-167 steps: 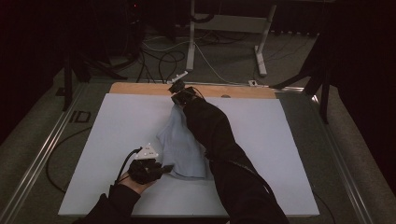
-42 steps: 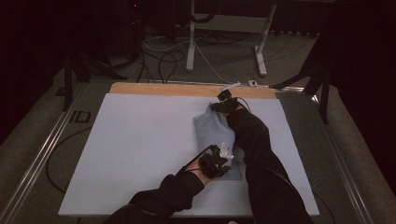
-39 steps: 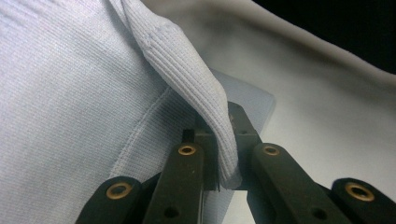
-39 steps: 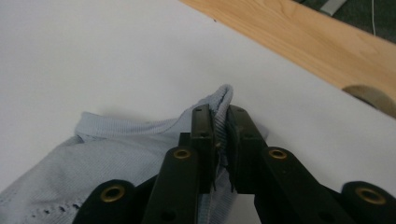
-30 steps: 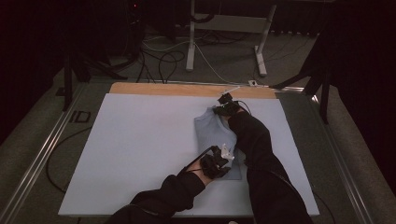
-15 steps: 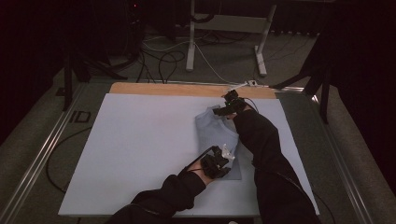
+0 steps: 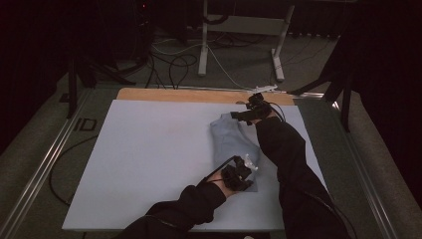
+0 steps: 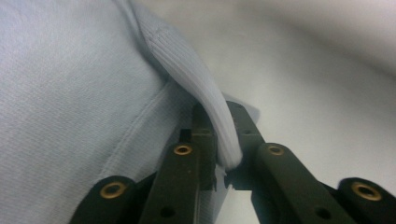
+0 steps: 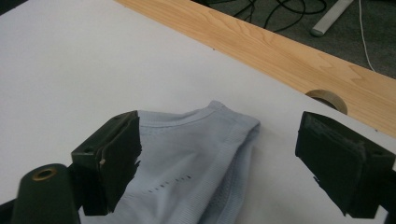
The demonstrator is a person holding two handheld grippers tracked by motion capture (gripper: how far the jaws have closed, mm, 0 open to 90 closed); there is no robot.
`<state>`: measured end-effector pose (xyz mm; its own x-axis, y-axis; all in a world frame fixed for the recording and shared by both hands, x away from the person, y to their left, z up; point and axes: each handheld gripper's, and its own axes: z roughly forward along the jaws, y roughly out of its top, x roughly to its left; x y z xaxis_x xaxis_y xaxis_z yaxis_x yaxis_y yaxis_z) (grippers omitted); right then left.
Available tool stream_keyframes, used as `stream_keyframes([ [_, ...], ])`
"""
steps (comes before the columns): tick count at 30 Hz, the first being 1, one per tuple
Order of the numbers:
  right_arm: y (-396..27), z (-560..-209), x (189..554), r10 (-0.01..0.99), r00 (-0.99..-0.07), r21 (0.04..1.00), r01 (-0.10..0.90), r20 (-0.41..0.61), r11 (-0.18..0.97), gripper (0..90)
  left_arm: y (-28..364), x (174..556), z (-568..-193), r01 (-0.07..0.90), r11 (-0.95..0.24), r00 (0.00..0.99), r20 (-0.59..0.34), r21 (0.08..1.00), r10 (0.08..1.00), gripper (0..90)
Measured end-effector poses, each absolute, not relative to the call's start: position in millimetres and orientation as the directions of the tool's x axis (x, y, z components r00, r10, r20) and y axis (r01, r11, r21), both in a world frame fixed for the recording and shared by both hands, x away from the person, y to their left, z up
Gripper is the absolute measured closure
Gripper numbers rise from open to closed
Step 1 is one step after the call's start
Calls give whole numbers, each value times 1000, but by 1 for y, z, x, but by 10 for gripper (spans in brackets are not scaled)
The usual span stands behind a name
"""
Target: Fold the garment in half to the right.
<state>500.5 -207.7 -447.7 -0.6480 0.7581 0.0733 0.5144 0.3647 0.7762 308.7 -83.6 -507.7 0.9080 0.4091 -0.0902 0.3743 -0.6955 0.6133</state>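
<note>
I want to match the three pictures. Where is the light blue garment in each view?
High view: the garment lies right of centre on the white board.
Left gripper view: it covers the left side, its ribbed edge pinched in the left gripper.
Right gripper view: bottom centre, below the open right gripper.
Shared landmark: the garment's ribbed hem.

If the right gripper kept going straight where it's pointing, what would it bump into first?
Probably the light blue garment: the right gripper points down at its folded end, jaws open above it. Beyond lies the white table cover.
</note>
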Motion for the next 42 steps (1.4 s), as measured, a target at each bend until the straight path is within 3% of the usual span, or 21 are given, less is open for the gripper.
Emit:
stream_keyframes([
  [9, -203, -459, 495, 739, -668, 770, 518, 92, 372, 137, -96, 302, -515, 355, -703, 927, -137, 616, 348, 701],
  [18, -200, -461, 493, 733, -675, 773, 510, 86, 378, 137, -97, 302, -516, 342, -700, 937, -168, 627, 306, 661],
  [28, -200, -458, 491, 724, -683, 777, 505, 95, 375, 137, -67, 305, -494, 314, -604, 947, -194, 733, 257, 551],
  [36, -201, -458, 492, 726, -679, 775, 514, 105, 368, 137, -25, 312, -480, 306, -491, 938, -172, 816, 300, 333],
  [40, -200, -460, 492, 727, -679, 768, 520, 105, 374, 136, -7, 312, -479, 281, -478, 938, -135, 832, 318, 163],
  [42, -200, -462, 491, 725, -681, 768, 517, 101, 379, 134, 1, 313, -479, 286, -462, 938, -146, 840, 315, 145],
])
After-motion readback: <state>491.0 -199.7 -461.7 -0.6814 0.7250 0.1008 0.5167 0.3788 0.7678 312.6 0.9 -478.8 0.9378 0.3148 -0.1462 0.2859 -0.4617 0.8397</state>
